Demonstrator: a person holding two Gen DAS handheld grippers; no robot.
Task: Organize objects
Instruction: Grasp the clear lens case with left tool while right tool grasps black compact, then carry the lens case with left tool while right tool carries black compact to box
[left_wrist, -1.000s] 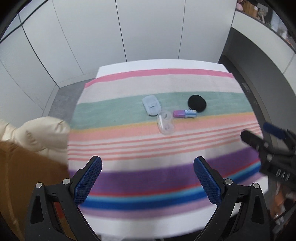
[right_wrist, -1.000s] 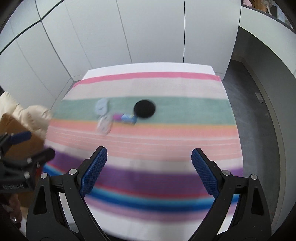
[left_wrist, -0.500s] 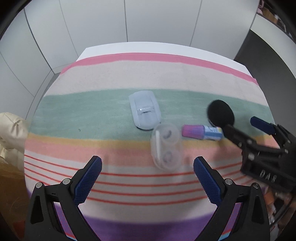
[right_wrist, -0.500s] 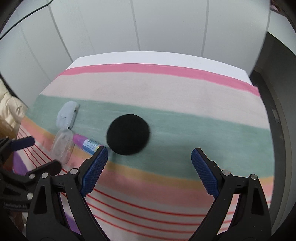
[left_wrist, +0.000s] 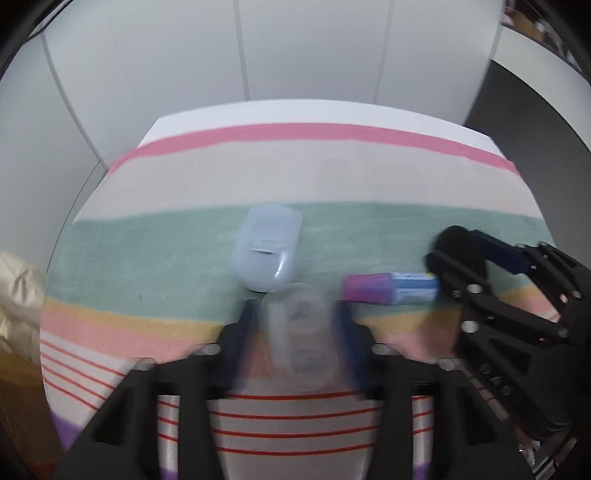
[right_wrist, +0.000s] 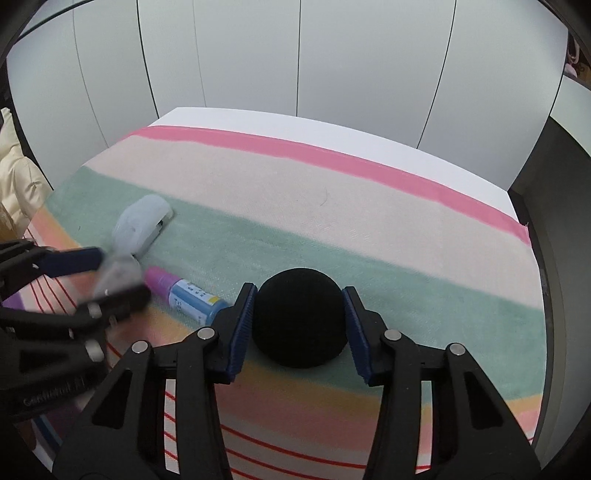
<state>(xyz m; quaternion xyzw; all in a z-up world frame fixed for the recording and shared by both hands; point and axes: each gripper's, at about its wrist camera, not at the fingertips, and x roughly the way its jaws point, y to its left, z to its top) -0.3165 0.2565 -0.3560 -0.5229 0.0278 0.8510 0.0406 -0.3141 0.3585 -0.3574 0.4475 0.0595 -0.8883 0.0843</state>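
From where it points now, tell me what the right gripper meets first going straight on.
The black pad: it already sits between the right gripper's pads, so any push forward meets it at once. Beyond it, only bare cloth shows.

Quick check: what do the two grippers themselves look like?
Both match: the right gripper and left gripper have black angular plastic frames with cut-outs, silver round bolts, and blue ribbed pads. Pale lettering marks the left frame's side; no cables or sleeves are visible.
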